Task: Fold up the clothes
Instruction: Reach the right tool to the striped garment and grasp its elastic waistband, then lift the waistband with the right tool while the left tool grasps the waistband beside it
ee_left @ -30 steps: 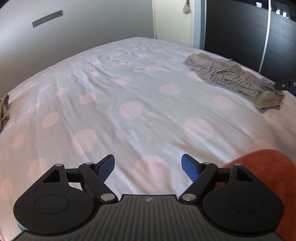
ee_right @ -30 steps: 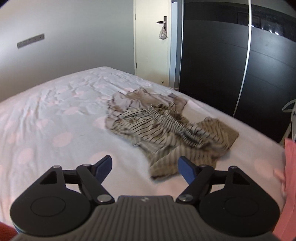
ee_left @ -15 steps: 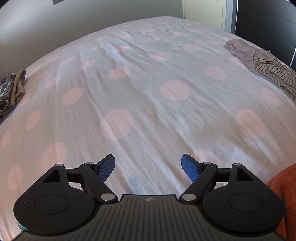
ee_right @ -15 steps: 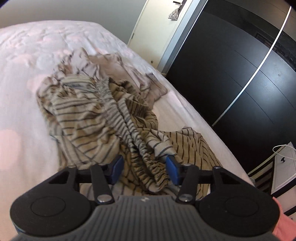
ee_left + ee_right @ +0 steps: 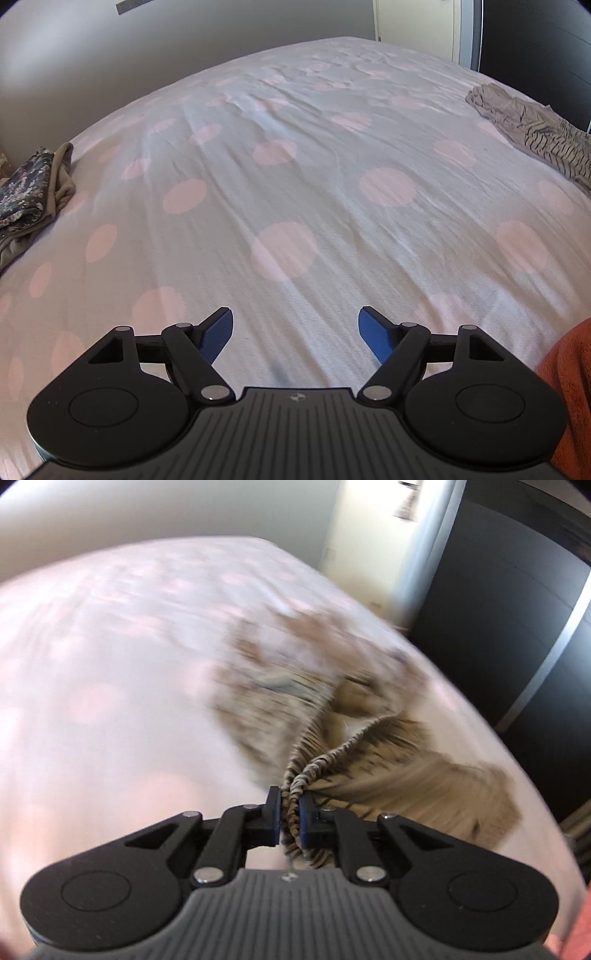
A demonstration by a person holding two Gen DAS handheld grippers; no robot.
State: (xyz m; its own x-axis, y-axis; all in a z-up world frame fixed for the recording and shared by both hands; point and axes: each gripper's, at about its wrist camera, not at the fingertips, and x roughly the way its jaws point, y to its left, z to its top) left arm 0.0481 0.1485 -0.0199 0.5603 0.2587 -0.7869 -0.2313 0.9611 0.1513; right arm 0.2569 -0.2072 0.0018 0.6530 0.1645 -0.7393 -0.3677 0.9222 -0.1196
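Two claws, two different jobs at this instant. My right gripper (image 5: 289, 821) is clamped on the gathered elastic band of the striped garment (image 5: 369, 746), which trails away from the pinch across the far right side of the polka-dot bedsheet (image 5: 295, 177), near the dark wardrobe (image 5: 517, 627). My left gripper (image 5: 295, 334) hangs spread wide over bare sheet, holding nothing; from its view the striped garment (image 5: 546, 140) lies well apart, at the right edge.

The right wrist picture is smeared, so I judge the cloth is on the move. I hold only a narrow bunch of ruched elastic, and a sharp tug could pull it through the pads, or the loose tail could slide off the bed edge beside the wardrobe. Another risk: dragging it one-handed may leave it twisted. Folded clothes (image 5: 33, 188) sit at the left edge.
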